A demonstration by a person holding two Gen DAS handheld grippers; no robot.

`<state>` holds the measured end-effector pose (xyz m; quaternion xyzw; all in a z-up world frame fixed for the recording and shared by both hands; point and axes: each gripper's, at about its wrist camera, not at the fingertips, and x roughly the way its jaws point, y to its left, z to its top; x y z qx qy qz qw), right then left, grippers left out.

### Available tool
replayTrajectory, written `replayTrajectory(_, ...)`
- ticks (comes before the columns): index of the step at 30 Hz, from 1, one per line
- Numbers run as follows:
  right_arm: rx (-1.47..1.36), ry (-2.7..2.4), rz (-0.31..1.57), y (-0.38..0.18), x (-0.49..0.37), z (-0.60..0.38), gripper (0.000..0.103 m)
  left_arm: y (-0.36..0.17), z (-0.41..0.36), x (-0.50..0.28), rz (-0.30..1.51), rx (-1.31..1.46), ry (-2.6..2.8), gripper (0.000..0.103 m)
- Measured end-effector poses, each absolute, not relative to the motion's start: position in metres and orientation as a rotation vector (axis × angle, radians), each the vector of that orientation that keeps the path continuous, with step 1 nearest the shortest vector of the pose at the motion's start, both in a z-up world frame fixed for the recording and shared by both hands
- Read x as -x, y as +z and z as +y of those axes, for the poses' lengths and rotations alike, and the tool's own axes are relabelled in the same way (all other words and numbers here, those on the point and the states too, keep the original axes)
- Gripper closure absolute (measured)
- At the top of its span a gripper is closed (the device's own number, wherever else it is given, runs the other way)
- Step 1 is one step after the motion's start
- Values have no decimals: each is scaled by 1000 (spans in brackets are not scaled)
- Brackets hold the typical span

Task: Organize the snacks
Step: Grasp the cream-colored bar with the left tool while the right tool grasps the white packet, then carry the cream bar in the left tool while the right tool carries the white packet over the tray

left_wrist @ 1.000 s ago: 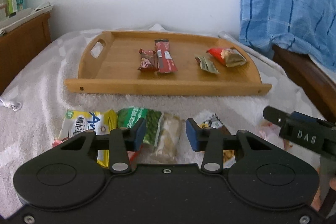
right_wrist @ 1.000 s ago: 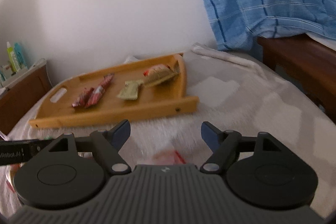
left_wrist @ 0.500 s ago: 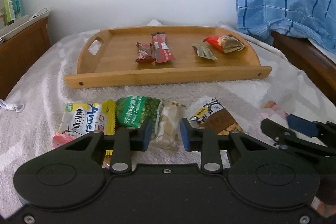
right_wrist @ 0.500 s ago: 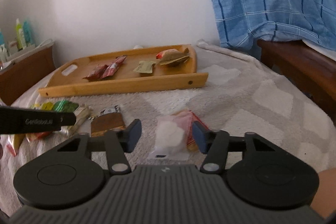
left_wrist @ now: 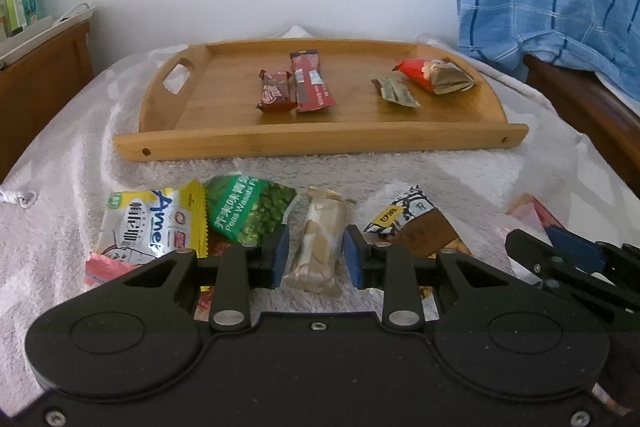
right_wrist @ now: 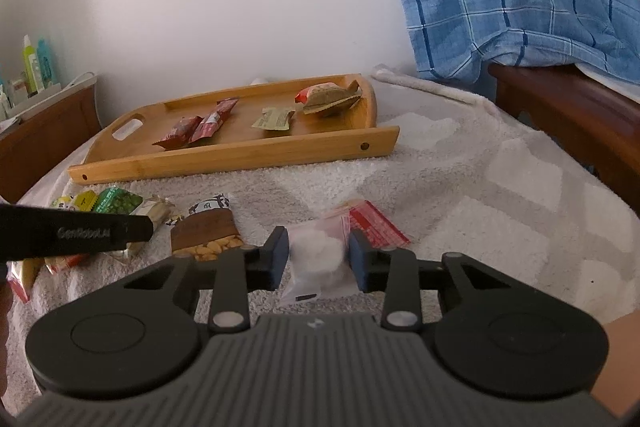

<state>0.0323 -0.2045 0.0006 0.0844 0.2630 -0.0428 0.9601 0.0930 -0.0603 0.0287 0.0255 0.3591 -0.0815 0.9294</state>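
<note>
- Left wrist view: the left gripper (left_wrist: 314, 259) is down on the towel (left_wrist: 60, 195), its blue pads on either side of the beige bar (left_wrist: 320, 247). The pads look just at the wrapper's edges; whether they press it is hard to tell.
- The green pack (left_wrist: 248, 211) lies just left of the bar and overlaps the yellow pack (left_wrist: 148, 223), whose lower part is hidden behind the gripper body.
- The nut bag (left_wrist: 416, 227) sits right of the bar, its near end cut off by the gripper.
- Right wrist view: the right gripper (right_wrist: 318, 259) straddles the clear bag (right_wrist: 318, 259) of white pieces, pads close to its sides; contact is uncertain here too.
- A red packet (right_wrist: 376, 223) pokes out from behind that bag, partly covered.
- The tray (right_wrist: 240, 157) lies beyond, holding two dark red bars (right_wrist: 196, 127), an olive sachet (right_wrist: 274, 119) and a red-and-brown bag (right_wrist: 328, 97).
- Print on the tray items is too small to read.
</note>
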Motion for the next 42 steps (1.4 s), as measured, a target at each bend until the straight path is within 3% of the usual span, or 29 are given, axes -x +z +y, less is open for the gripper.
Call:
replayTrajectory(11,-53,-84,532,-2,-37,-187,56,23,-68,-97,740,-74,-152,68)
replayTrajectory(13,-24,-114,524,-3,-37,-183,49,23,-69,-98,741,-69,-146,68)
replayTrajectory(16,37,-151,514,-6,-39,-176,47,22,-69,-98,743,-69,-151,69)
replayTrajectory(20,38,-126,517,-6,-40,-172,49,24,-67,-96,751,-59,-176,80)
replayTrajectory(26,-8,-100,538,-7,-42,-175,48,25,-68,-93,749,-63,-180,82)
replayTrajectory(28,-29,-96,542,-7,-43,-177,63,25,-68,-92,748,-62,-181,82)
replayTrajectory(29,-43,-96,541,-6,-42,-178,65,26,-68,-91,746,-59,-180,83)
replayTrajectory(42,-129,-50,409,24,-38,-192,67,62,-50,-95,697,16,-131,83)
